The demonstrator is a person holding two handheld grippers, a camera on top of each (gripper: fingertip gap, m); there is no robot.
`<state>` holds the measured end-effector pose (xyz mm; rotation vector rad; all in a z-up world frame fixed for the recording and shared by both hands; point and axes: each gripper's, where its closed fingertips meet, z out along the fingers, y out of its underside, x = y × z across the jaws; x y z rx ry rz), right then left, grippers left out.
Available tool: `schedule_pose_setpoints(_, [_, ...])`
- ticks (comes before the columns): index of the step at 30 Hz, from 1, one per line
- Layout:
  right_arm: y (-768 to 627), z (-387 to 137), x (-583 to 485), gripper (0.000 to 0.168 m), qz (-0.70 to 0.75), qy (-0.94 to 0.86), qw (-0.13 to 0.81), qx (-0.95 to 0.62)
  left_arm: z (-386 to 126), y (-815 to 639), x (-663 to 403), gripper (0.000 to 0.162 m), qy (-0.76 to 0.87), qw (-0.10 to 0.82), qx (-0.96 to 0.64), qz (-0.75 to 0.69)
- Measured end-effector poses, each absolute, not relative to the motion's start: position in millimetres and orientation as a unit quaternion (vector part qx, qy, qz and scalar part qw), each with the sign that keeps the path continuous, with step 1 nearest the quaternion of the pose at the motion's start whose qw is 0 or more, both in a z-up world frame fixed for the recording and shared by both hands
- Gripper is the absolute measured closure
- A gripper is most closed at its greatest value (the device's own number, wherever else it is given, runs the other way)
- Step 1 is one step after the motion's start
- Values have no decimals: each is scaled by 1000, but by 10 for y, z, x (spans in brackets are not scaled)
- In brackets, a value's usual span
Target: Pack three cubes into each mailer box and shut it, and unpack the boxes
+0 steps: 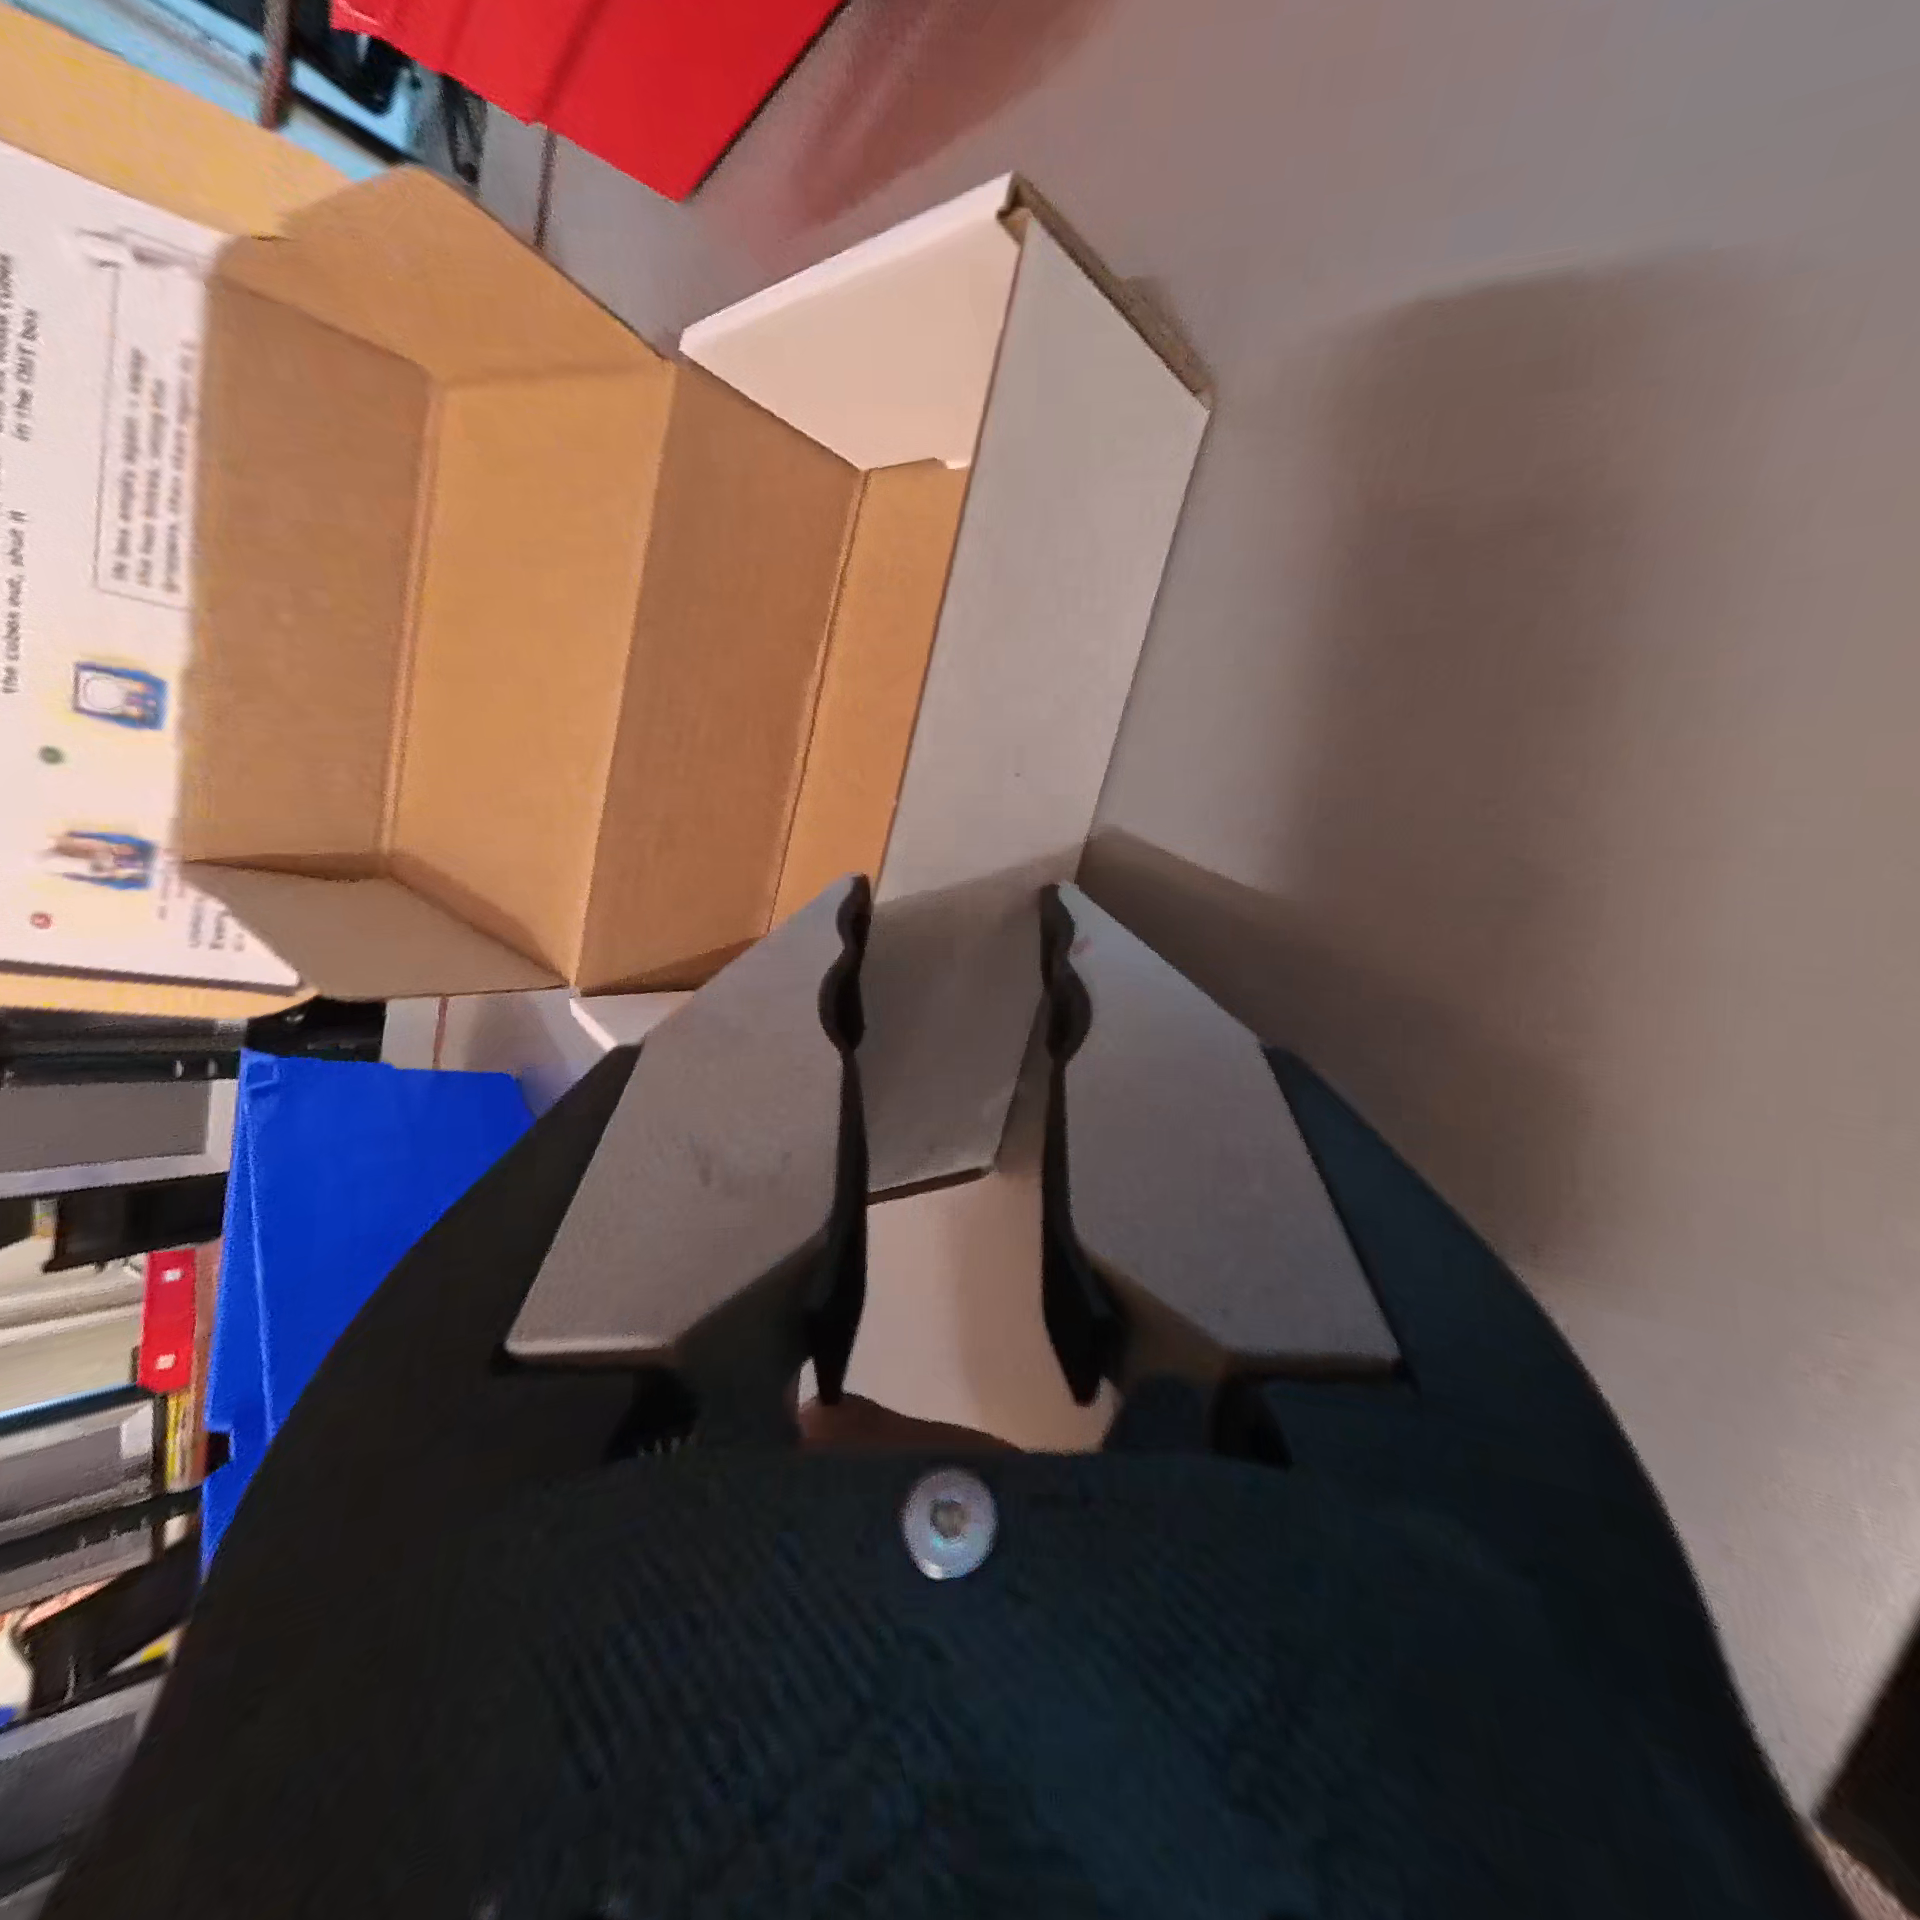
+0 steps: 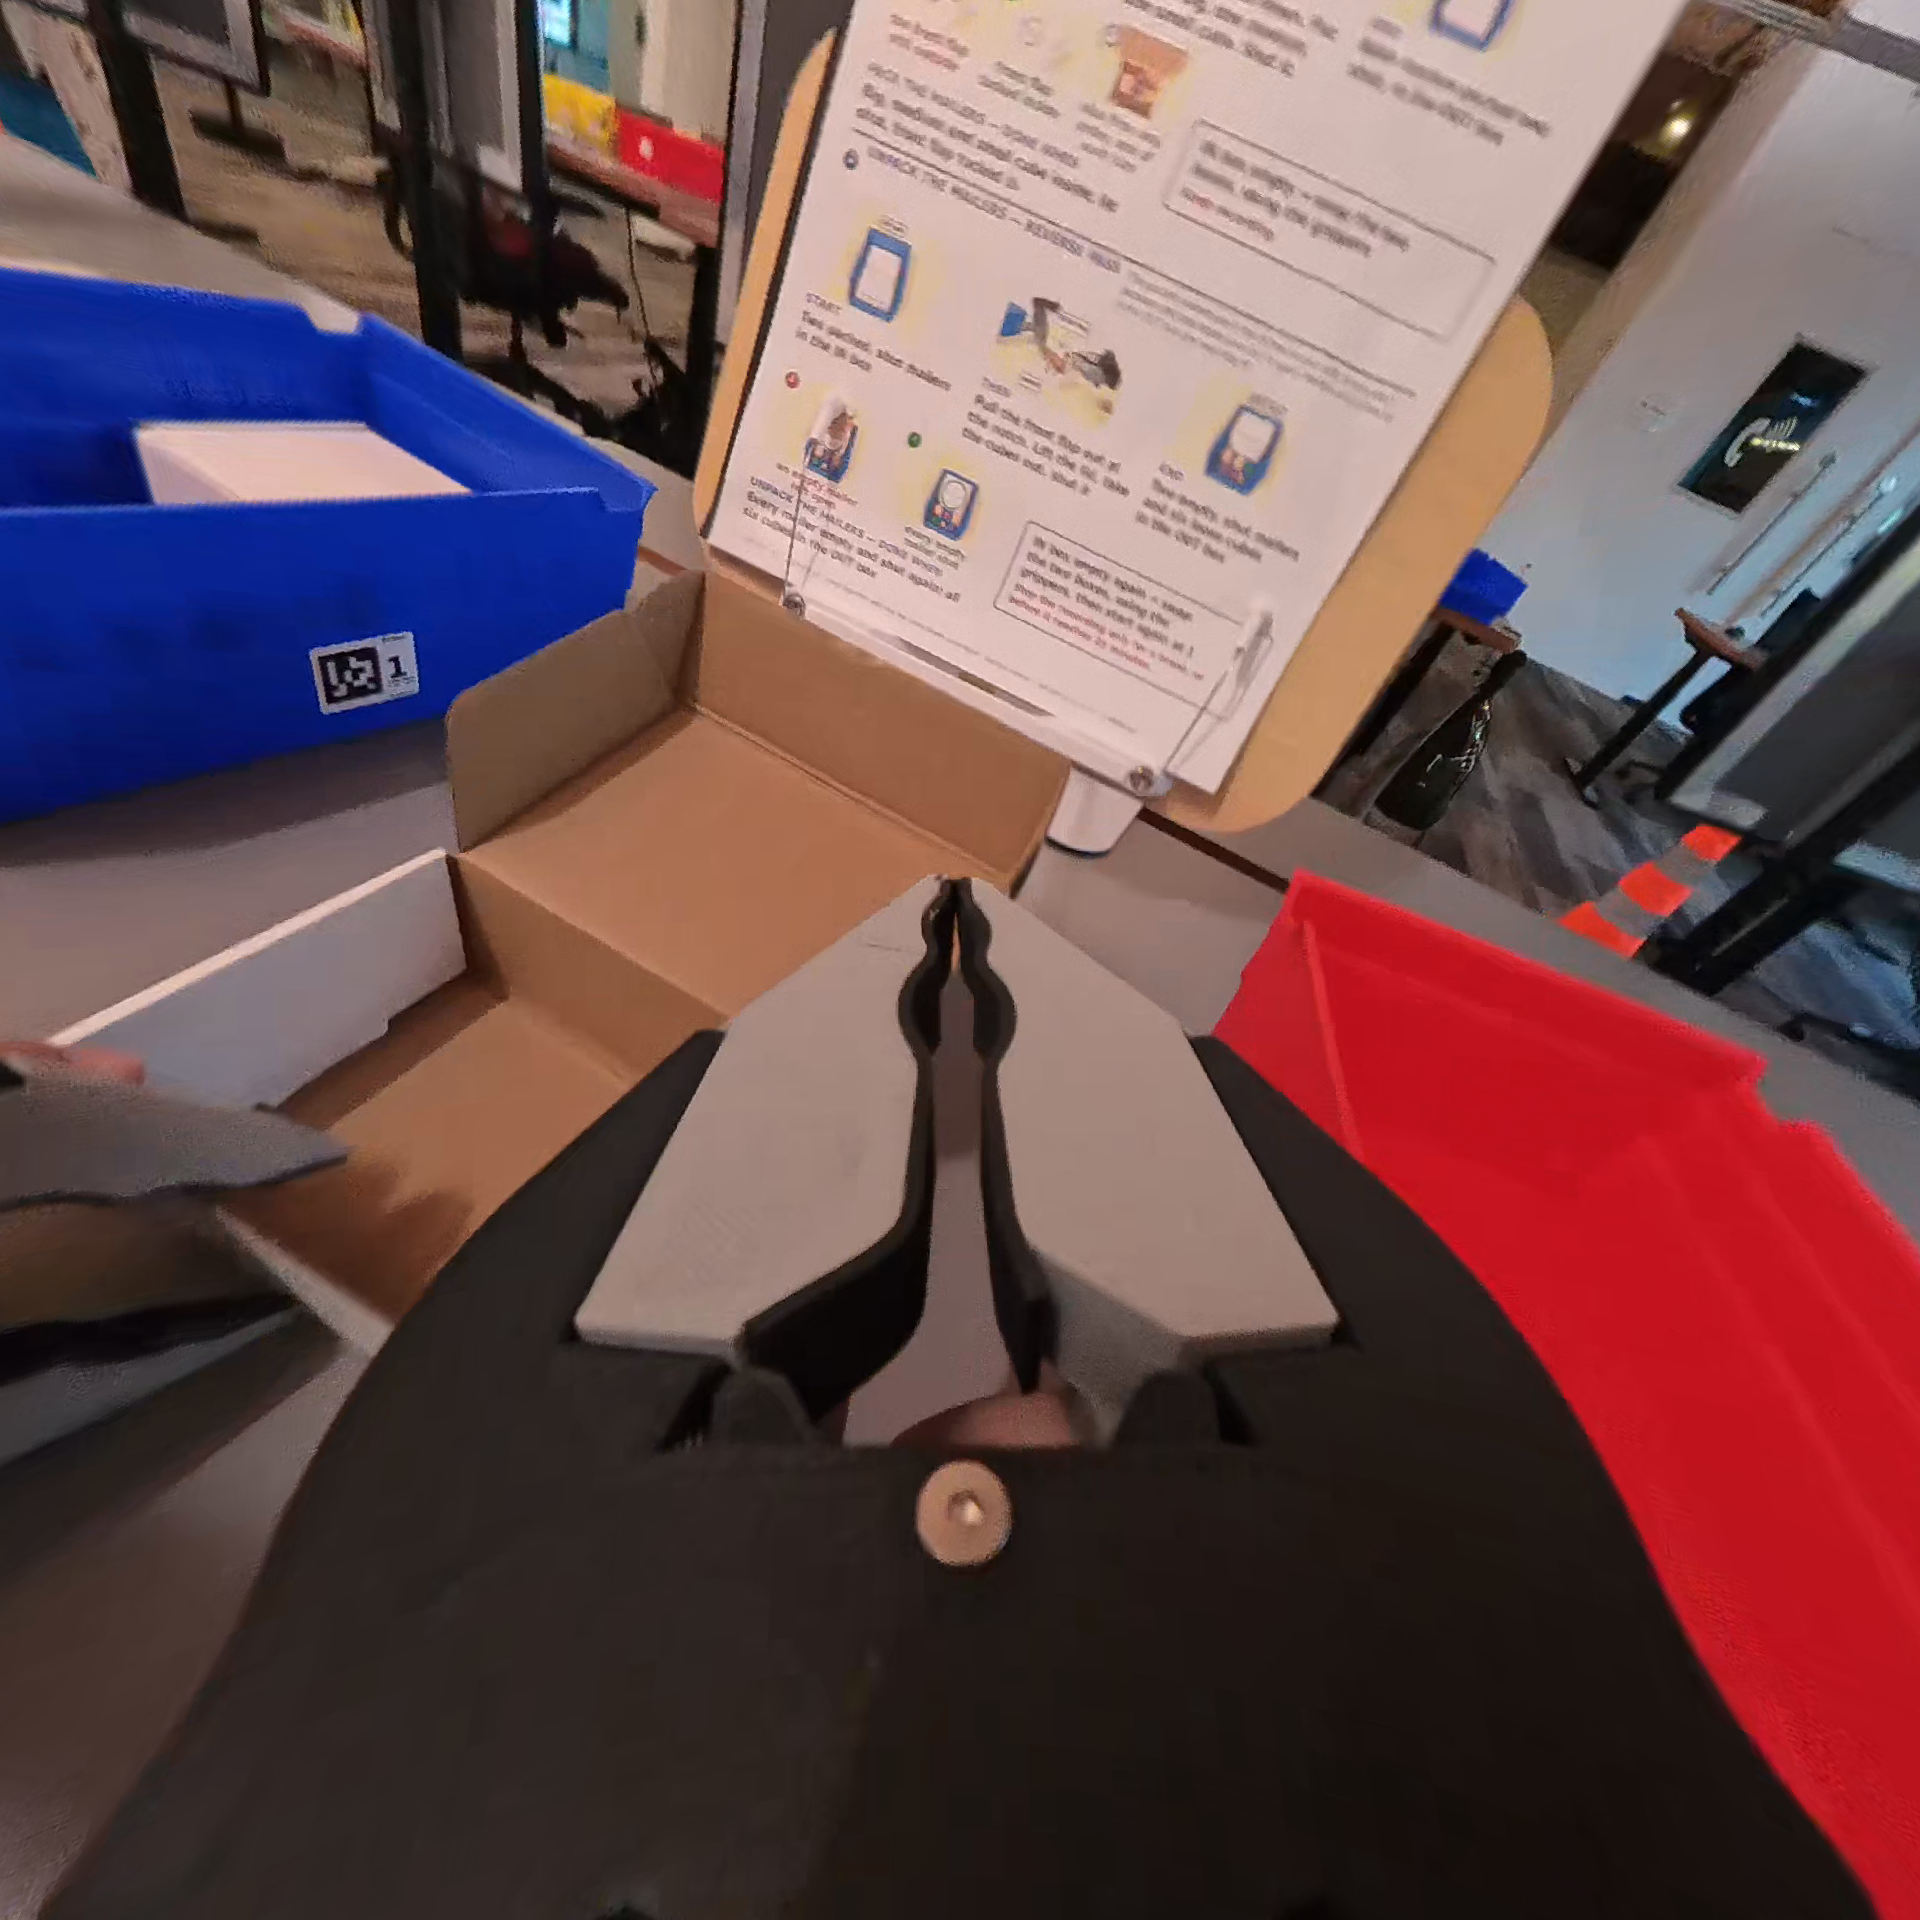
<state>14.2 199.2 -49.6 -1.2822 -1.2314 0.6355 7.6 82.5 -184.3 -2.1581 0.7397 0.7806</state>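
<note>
An open mailer box [image 1: 727,675], brown inside and white outside, lies on the grey table. No cubes show inside it. Its lid [image 1: 1060,623] is folded back and stands up. My left gripper [image 1: 951,904] is open at the lid's near end, with a white side flap [image 1: 935,1039] showing between its fingers. In the right wrist view the same box [image 2: 748,831] sits ahead, with the lid's white front flap [image 2: 270,977] at the left. My right gripper [image 2: 951,894] is shut and empty, its tips over the box's near right corner. The left gripper [image 2: 156,1143] shows blurred at the left edge.
A blue bin [image 2: 260,582] at the left holds a shut white mailer box [image 2: 291,462]. A red bin [image 2: 1558,1195] stands close on the right. An instruction sheet on a board [image 2: 1091,364] stands just behind the open box. The table's far edge lies beyond it. The grippers' ends are close to 20 cm from one another.
</note>
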Motion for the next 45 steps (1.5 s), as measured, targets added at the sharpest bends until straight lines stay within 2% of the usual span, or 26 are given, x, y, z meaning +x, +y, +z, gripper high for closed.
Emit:
schedule_pose_setpoints(6, [2113,-809,417,168,282,-501,599,-557,-1780,736,121,117,278,372,-848,257])
schedule_pose_setpoints(10, [2063,-988,442,162,319,-511,570,-559,-1276,607,107,107,224,454,-836,214])
schedule_pose_setpoints(12, [2019,-1066,456,157,346,-509,556,-559,-998,479,26,111,185,497,-827,186])
schedule_pose_setpoints(13, [1984,-1101,456,154,364,-506,550,-556,-886,397,-59,123,159,513,-826,174])
schedule_pose_setpoints(19, [1894,-1157,423,136,399,-526,513,-549,-364,-125,-953,117,-69,602,-784,135])
schedule_pose_setpoints(24, [1929,-1182,418,132,432,-512,479,-568,-454,-564,-1802,118,-251,587,-751,172])
schedule_pose_setpoints(26, [1944,-1200,411,129,442,-509,463,-575,-487,-682,-2020,133,-314,587,-728,165])
schedule_pose_setpoints(28, [1939,-1206,407,128,447,-510,456,-576,-537,-783,-2182,141,-360,580,-711,170])
schedule_pose_setpoints(35, [1860,-1242,378,128,418,-538,467,-563,-855,-762,-2265,134,-365,512,-754,190])
schedule_pose_setpoints(37, [1852,-1250,373,128,417,-541,465,-563,-913,-728,-2270,140,-365,495,-763,198])
schedule_pose_setpoints(39, [1856,-1255,370,128,421,-540,460,-565,-931,-746,-2326,161,-373,477,-763,227])
schedule_pose_setpoints(45, [1855,-1258,367,129,425,-540,455,-566,-864,-513,-2242,162,-342,505,-776,163])
